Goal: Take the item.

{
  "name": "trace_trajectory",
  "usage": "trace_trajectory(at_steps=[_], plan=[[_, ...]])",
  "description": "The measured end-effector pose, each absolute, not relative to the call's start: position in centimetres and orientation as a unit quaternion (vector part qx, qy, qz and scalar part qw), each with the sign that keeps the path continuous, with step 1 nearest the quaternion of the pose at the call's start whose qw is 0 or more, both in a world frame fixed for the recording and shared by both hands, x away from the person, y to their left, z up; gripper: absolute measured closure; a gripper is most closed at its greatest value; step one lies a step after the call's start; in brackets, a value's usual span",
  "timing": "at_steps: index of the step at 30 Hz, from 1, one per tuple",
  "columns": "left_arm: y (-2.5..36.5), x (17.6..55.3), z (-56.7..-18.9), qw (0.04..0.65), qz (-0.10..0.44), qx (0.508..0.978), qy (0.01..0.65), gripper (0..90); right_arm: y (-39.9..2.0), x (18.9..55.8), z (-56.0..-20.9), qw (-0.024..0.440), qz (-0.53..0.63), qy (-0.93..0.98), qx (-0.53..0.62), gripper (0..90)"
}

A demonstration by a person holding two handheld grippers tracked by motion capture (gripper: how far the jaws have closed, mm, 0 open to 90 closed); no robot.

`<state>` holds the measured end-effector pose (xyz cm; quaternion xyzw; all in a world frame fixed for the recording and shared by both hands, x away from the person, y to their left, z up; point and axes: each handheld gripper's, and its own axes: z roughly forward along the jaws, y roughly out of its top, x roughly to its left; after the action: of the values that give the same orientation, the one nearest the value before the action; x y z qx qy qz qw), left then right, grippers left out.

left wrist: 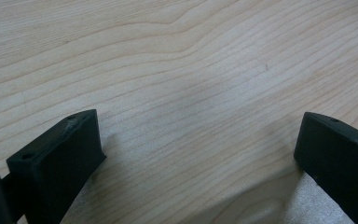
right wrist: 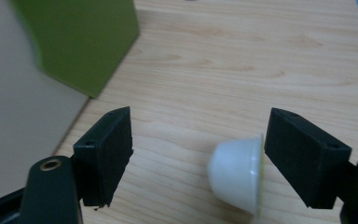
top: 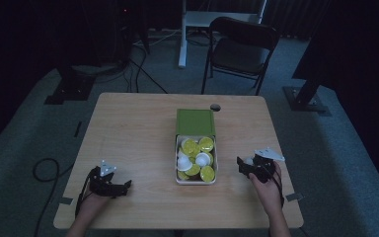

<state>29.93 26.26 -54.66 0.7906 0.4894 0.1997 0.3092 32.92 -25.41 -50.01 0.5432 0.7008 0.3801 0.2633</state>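
A white box (top: 178,180) with an upright green lid (top: 195,122) sits mid-table, holding several yellow-green and white capsules (top: 197,159). To the right of the box, my right gripper (top: 246,167) hovers just above the table. Its jaws stand open in the right gripper view (right wrist: 198,140). Between them a white capsule (right wrist: 237,175) lies on its side on the wood, close to the right-hand jaw and well apart from the other. The box's pale wall (right wrist: 23,121) and green lid (right wrist: 81,42) rise at the left there. Near the front left edge, my left gripper (top: 113,186) is wide open over bare wood (left wrist: 198,135).
A small dark round thing (top: 215,107) lies at the table's far edge behind the box. Beyond the table stand a black chair (top: 242,49) and a white stand (top: 182,34). Cables (top: 44,168) trail over the carpet at the left.
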Motion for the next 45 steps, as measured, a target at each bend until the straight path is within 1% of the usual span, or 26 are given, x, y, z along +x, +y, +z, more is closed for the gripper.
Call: trace_trajectory(at_steps=[4,9,14,15,18,27,45], plan=[[26.3,29.9,-54.7,0.309,0.2,0.791,0.49,0.8,-24.9,32.8,-49.6,0.264,0.387,0.706,0.53,21.9],[26.3,29.9,-54.7,0.309,0.2,0.791,0.49,0.8,-24.4,32.6,-49.3,0.254,0.403,0.705,0.526,22.4],[26.3,29.9,-54.7,0.309,0.2,0.791,0.49,0.8,-23.9,32.5,-49.3,0.248,0.409,0.713,0.514,20.4],[26.3,29.9,-54.7,0.309,0.2,0.791,0.49,0.8,-23.5,32.4,-49.4,0.239,0.412,0.717,0.508,19.2],[26.3,29.9,-54.7,0.309,0.2,0.791,0.489,0.8,-23.2,32.3,-49.7,0.234,0.413,0.723,0.502,17.9],[26.3,29.9,-54.7,0.309,0.2,0.791,0.489,0.8,-22.4,32.2,-50.6,0.217,0.417,0.73,0.495,17.5],[26.3,29.9,-54.7,0.309,0.2,0.791,0.489,0.8,-21.2,31.9,-52.7,0.203,0.401,0.755,0.477,17.3]])
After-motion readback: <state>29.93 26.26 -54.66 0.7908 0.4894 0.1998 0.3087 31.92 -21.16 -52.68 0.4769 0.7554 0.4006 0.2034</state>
